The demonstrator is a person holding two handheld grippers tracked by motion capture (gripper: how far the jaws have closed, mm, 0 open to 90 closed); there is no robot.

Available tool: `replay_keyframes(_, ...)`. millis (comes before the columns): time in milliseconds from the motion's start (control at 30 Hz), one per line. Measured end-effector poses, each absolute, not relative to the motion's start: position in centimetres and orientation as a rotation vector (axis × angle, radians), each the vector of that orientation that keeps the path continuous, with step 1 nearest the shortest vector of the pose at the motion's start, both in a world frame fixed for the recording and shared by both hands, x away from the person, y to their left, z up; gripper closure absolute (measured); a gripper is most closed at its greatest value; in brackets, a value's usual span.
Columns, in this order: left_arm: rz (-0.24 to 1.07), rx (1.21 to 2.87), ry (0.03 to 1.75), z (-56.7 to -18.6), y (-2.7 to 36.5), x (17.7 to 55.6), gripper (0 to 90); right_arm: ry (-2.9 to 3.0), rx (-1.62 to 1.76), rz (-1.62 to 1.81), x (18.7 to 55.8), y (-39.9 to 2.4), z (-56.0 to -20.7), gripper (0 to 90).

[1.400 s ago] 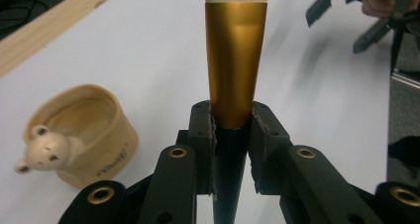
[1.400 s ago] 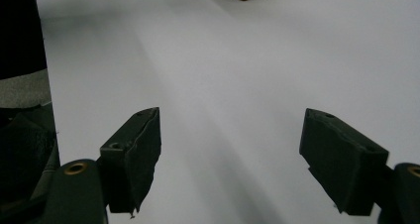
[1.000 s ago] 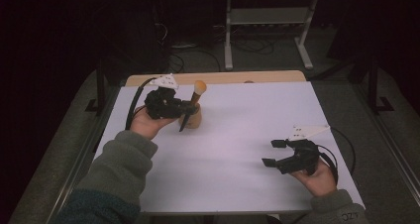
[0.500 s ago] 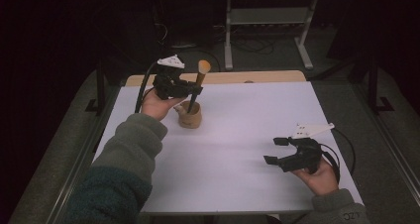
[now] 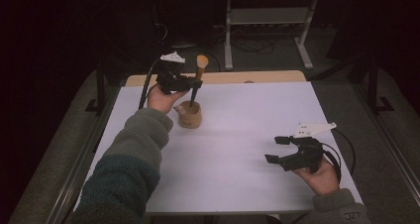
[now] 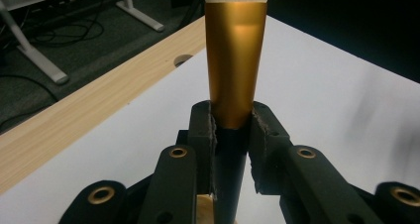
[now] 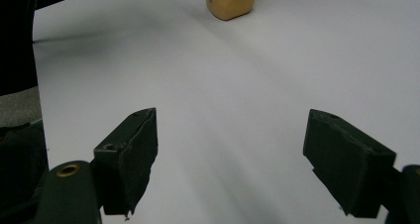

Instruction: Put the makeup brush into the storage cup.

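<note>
Left tongs [image 5: 192,83]: clamped on the brush [image 5: 197,80], jaws meeting the handle at the joint where the gold ferrule gives way to the dark stem, as the left gripper view [image 6: 233,135] confirms. The grip sits high on the handle, presumably so the lower stem is free to pass into the cup [image 5: 189,114]. The brush stands near upright, bristles up, its lower end at or just inside the cup mouth; whether it touches the bottom cannot be told. The upright hold suits a straight vertical move in or out of the cup; which of the two is in hand cannot be judged from this moment alone.

Cup: stands on the white bench [image 5: 247,135] at the left rear, directly under the left tongs, unsupported by either hand. A sideways pull on the brush could tip it.

Right tongs [image 5: 280,150]: jaws wide apart, holding nothing, low over bare bench at the right front, well apart from the cup, which appears far off in the right gripper view [image 7: 229,1]. The position reads as idle and clear of the working hand.
</note>
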State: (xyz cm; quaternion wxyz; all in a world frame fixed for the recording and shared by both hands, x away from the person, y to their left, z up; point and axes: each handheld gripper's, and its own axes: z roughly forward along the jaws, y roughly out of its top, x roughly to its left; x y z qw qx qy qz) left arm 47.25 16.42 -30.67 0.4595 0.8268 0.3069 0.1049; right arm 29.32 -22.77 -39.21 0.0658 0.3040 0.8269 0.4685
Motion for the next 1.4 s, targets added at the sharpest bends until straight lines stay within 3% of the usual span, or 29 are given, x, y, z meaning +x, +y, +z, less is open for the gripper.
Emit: replay_keyframes(1400, 0.225, 2.052, 0.872, -36.1, 17.5, 47.7, 73.4, 2.511, 0.916, 1.398, 29.4, -22.4, -39.6, 20.5)
